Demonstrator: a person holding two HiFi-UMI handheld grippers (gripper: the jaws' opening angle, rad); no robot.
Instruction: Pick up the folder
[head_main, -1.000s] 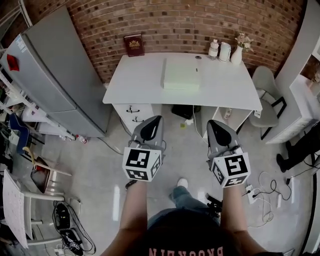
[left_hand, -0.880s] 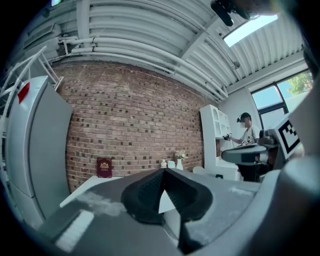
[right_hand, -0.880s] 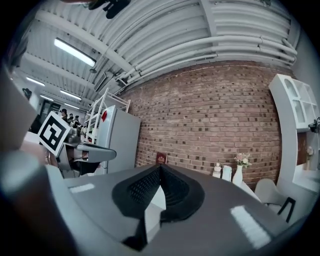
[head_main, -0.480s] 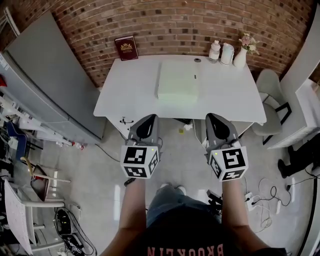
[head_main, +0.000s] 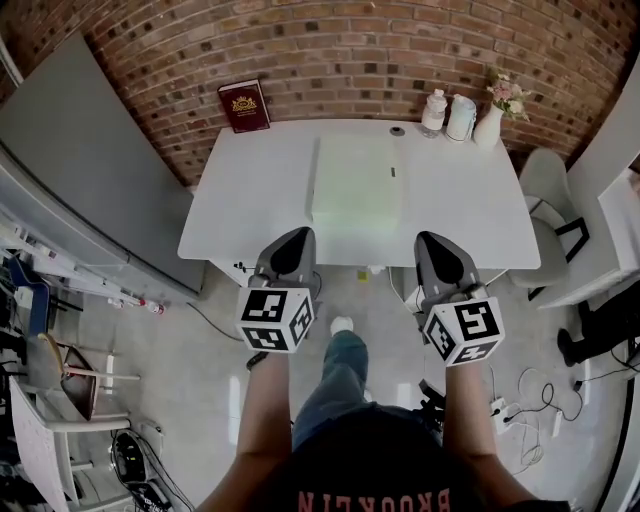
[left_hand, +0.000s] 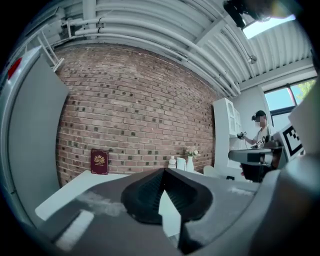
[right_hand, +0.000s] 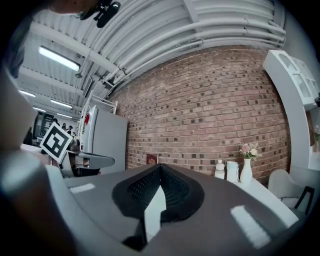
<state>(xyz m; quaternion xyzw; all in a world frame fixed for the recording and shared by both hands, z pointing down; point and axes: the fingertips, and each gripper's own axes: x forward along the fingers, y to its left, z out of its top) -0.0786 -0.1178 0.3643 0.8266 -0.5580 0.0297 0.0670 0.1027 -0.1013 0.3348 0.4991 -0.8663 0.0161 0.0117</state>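
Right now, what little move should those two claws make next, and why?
Probably reach both forward over the table toward the folder. The left gripper and right gripper are shut and empty, showing at the table's front edge, short of the folder, which lies flat mid-table, untouched.

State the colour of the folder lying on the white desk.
Pale green, plain, no pattern; the folder shows best in the head view.
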